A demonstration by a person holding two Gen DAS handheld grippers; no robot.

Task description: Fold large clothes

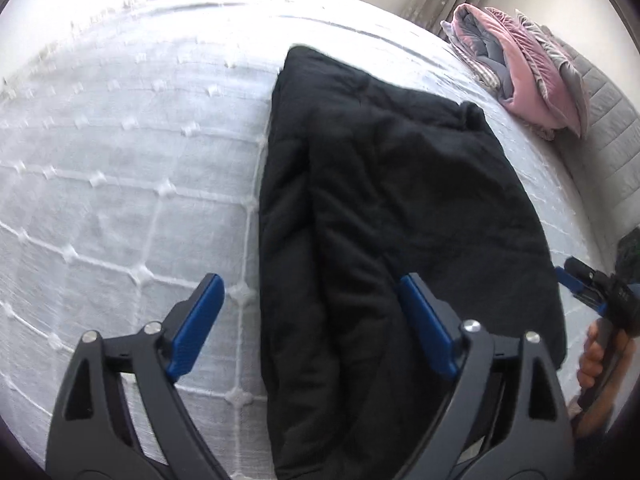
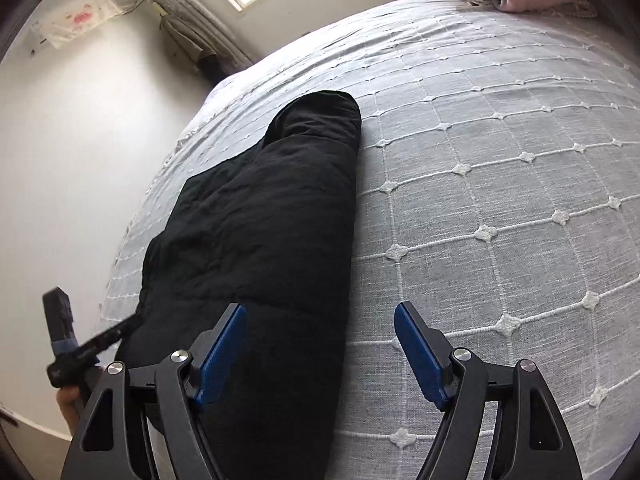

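Both grippers hang open and hold nothing. The black padded garment (image 1: 392, 216) lies folded lengthwise on the bed (image 1: 120, 184), its near end under the left gripper (image 1: 310, 322) and beside the right gripper (image 2: 320, 350). A good next fold probably needs both near corners pinched evenly.

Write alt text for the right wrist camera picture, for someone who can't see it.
A black padded garment lies folded into a long strip on a white bedspread stitched in squares. The right gripper hangs above its near end, blue pads apart and holding nothing. At the left edge, the left gripper shows in a hand.
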